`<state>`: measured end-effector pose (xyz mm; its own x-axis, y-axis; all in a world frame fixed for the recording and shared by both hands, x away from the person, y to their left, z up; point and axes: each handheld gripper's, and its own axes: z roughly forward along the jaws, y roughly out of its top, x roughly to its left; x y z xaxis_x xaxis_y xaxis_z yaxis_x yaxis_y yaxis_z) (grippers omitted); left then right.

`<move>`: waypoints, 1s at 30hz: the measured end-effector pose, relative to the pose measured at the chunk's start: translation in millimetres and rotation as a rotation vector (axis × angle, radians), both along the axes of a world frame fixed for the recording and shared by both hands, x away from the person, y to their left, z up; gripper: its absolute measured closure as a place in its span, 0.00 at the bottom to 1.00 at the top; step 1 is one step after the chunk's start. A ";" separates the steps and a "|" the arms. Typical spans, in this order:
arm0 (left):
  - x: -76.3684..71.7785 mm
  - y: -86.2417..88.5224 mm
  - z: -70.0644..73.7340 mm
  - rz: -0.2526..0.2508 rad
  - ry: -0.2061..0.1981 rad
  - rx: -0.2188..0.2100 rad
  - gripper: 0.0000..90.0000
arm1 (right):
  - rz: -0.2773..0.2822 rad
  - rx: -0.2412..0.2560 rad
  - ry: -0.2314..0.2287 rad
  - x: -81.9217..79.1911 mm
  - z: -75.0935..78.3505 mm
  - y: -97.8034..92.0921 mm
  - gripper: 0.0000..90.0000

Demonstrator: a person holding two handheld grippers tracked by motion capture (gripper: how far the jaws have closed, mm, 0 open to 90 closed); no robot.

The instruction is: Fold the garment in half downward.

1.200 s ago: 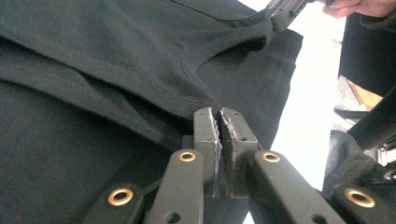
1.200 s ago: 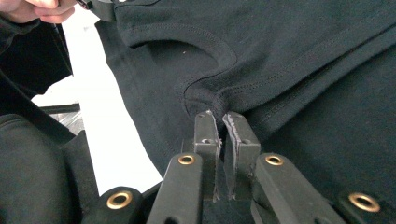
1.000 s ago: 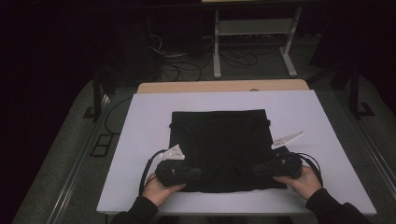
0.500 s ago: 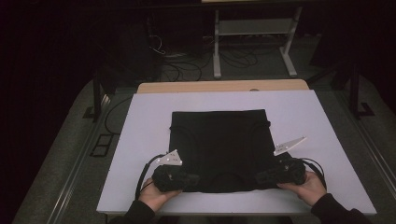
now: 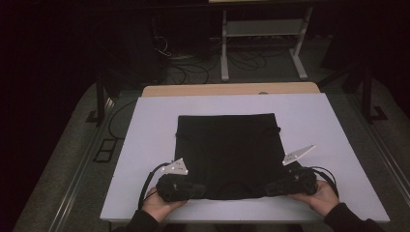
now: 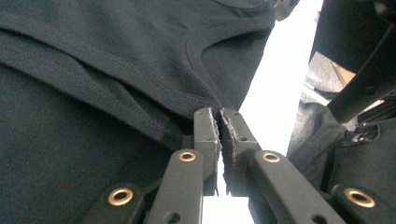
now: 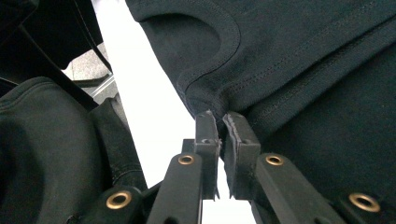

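Where the high view looks down, a black garment (image 5: 227, 154) lies flat mid-surface (image 5: 145, 145), each gripper at a near corner. In the left gripper view, the left gripper (image 6: 219, 116) pinches its seamed edge. In the right gripper view, the right gripper (image 7: 219, 119) likewise clamps it.

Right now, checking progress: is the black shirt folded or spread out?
Folded: the black shirt lies as a compact rectangle, sleeves tucked, both grippers pinching its near edge.

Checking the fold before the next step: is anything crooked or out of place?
Nothing stands out. The black garment lies flat and square on the white table, and each claw, left and right, is clamped on a near corner.
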<state>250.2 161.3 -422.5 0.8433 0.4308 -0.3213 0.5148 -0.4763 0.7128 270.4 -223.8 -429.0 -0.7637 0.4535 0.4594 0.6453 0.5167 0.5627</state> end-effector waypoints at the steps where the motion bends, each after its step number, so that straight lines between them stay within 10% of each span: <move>1: 0.0 0.0 -0.1 -0.002 0.001 0.001 0.94 | 0.001 0.000 -0.002 -0.3 -0.3 0.3 0.92; 16: 0.2 1.0 -2.9 -0.009 0.013 0.021 0.93 | 0.009 -0.021 0.016 -1.8 -2.0 2.8 0.90; 30: -2.0 1.0 -1.3 0.005 0.048 0.027 0.65 | -0.029 -0.061 -0.023 -5.6 3.2 2.7 0.53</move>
